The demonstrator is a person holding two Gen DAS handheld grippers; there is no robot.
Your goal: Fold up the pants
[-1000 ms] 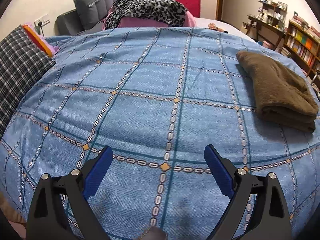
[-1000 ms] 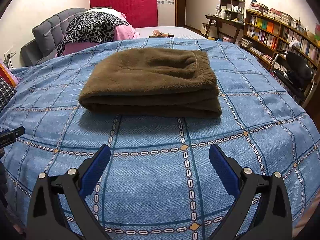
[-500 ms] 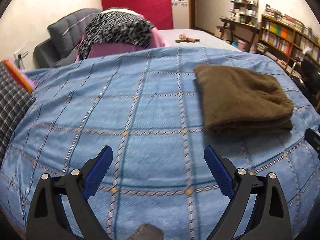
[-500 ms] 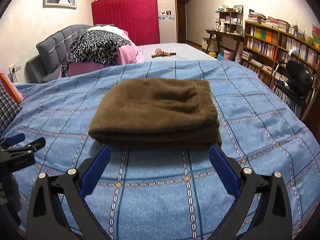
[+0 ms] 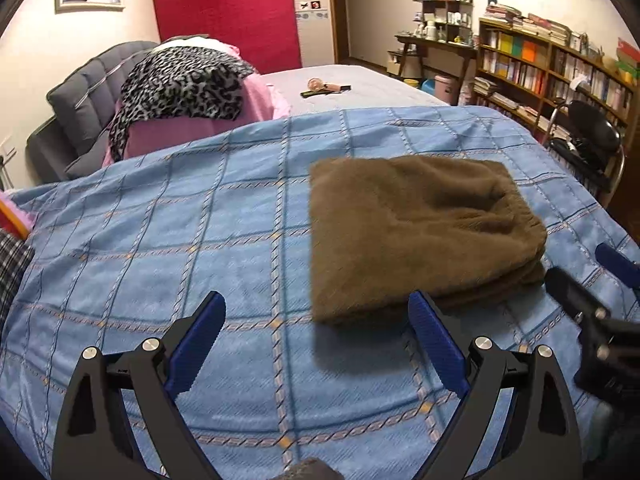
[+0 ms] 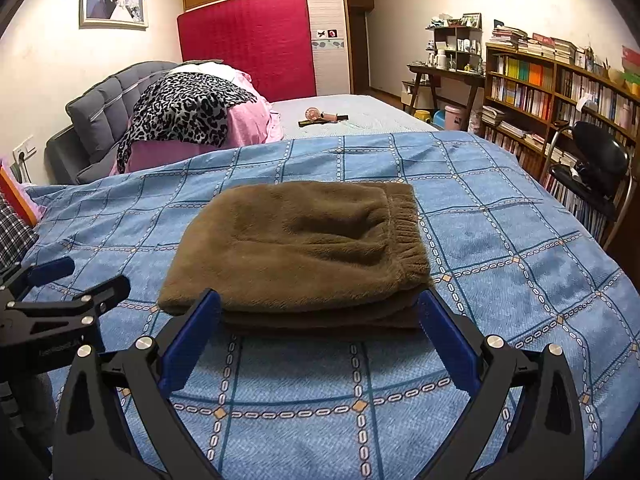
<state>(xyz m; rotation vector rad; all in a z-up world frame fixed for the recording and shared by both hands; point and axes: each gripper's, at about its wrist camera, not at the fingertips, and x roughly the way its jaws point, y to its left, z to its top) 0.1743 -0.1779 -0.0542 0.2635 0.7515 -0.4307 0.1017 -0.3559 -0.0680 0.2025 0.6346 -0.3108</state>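
The brown fleece pants [image 5: 416, 232] lie folded in a flat stack on the blue checked bedspread [image 5: 200, 240]. In the right wrist view the pants [image 6: 296, 248] sit straight ahead, waistband to the right. My left gripper [image 5: 316, 340] is open and empty, near the pants' front left corner. My right gripper [image 6: 320, 332] is open and empty, its fingers just short of the stack's near edge. Each gripper shows in the other's view: the right one [image 5: 600, 300] and the left one [image 6: 72, 288].
A grey headboard [image 6: 100, 112] with leopard-print and pink bedding [image 6: 192, 112] is at the back left. A checked pillow [image 5: 12, 256] lies at the left. Bookshelves [image 6: 560, 88], a desk and a black chair [image 6: 596, 168] stand to the right of the bed.
Both grippers have risen and drawn back, so more of the room shows. The left gripper has turned right toward the pants. Both jaws stay open; the pants have not moved.
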